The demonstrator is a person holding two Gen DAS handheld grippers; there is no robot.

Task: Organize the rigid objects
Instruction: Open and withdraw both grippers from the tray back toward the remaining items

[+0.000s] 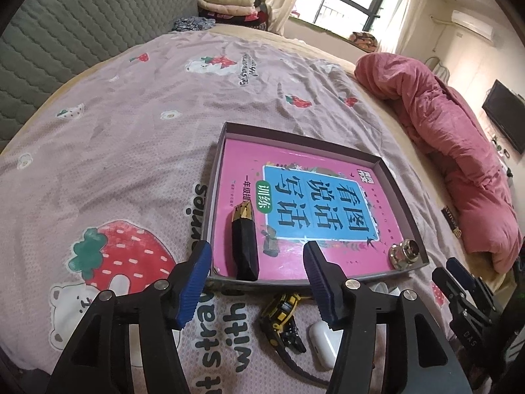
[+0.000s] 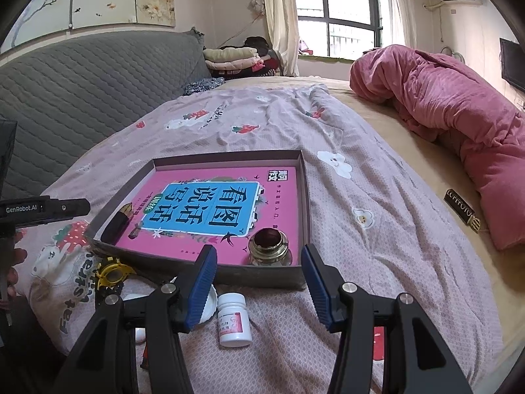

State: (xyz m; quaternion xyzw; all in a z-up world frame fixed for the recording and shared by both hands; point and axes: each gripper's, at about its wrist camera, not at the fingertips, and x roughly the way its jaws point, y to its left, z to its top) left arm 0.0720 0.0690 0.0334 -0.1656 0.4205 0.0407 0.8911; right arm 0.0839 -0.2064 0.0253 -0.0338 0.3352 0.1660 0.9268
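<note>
A shallow grey box (image 1: pixel 398 180) (image 2: pixel 306 197) lies on the bed with a pink book (image 1: pixel 295 197) (image 2: pixel 213 203) in it. A black and gold bar (image 1: pixel 244 243) (image 2: pixel 118 223) lies at the box's left side. A glass jar (image 1: pixel 405 254) (image 2: pixel 269 246) stands in its near right corner. My left gripper (image 1: pixel 257 282) is open and empty above a yellow and black watch (image 1: pixel 282 308) (image 2: pixel 111 274) and a white earbud case (image 1: pixel 323 341). My right gripper (image 2: pixel 259 285) is open and empty above a white pill bottle (image 2: pixel 233 320).
A rolled pink blanket (image 1: pixel 459 151) (image 2: pixel 459 115) lies along the bed's right side. A grey quilted headboard (image 2: pixel 82 98) stands at the back left. Folded clothes (image 2: pixel 239 57) are stacked behind the bed. A small black label (image 2: pixel 462 213) lies by the blanket.
</note>
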